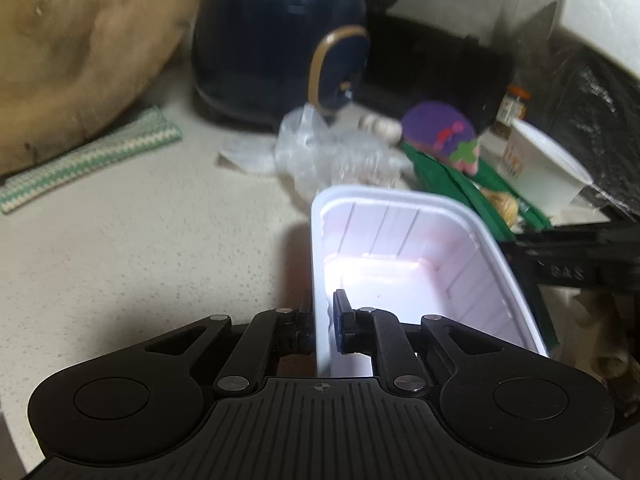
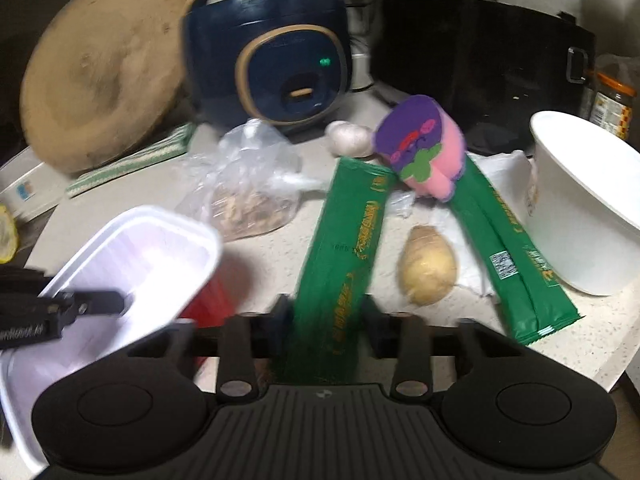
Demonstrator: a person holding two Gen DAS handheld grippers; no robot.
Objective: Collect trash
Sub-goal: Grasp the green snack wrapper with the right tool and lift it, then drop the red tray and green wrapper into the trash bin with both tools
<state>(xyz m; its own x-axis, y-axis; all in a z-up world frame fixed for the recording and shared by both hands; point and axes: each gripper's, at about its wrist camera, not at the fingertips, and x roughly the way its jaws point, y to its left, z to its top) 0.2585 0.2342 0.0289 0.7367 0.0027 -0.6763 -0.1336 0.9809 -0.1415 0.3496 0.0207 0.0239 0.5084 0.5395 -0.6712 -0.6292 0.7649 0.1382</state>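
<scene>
My left gripper [image 1: 322, 326] is shut on the near wall of a white plastic tray [image 1: 404, 256], held tilted above the counter; the tray also shows in the right wrist view [image 2: 132, 256]. My right gripper [image 2: 328, 324] stands open around the near end of a green wrapper [image 2: 344, 256] that lies between its fingers. A second green wrapper [image 2: 508, 252] lies to the right. A crumpled clear plastic bag [image 2: 244, 184] with brown scraps lies behind the tray. The right gripper shows in the left wrist view [image 1: 560, 264], behind the tray at the right.
A potato [image 2: 428, 264], a mushroom [image 2: 348, 138], a pink and purple sponge [image 2: 424, 148], a white bowl [image 2: 580, 208], a red object [image 2: 216, 300] under the tray, a blue rice cooker [image 2: 280, 52], a black pot [image 2: 480, 68], a round wooden board [image 2: 100, 68] and a striped cloth [image 1: 88, 160] crowd the counter.
</scene>
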